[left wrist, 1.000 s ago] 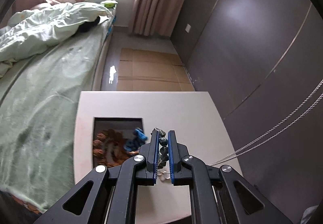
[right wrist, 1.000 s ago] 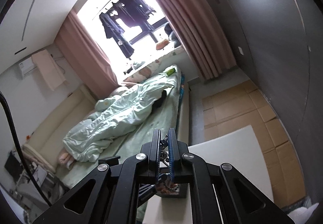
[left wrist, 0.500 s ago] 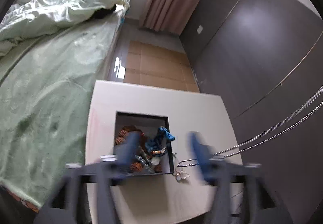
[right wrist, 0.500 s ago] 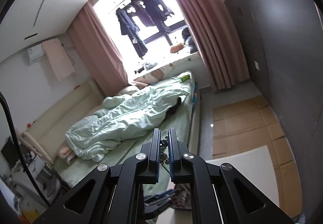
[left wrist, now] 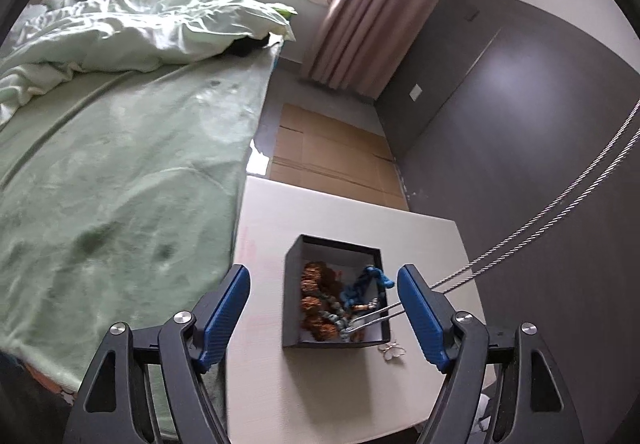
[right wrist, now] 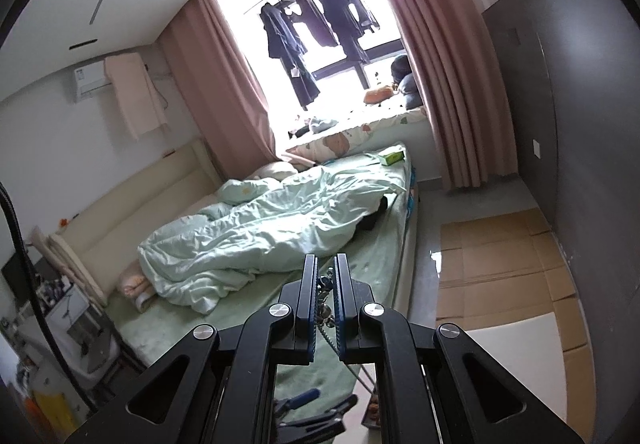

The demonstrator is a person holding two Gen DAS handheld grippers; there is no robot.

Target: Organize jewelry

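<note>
Silver chain pinched in right hand-held gripper.

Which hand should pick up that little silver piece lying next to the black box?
Left, probably. The left hand-held gripper is opening with nothing between its pads, just above the small silver trinket beside the black jewelry box. The right hand-held gripper is shut on the silver chain.

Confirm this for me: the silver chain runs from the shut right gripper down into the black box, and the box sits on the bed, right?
Not quite: the black box sits on the white table, beside the bed, as the left wrist view shows. The rest holds: the chain runs from the shut right gripper.
</note>
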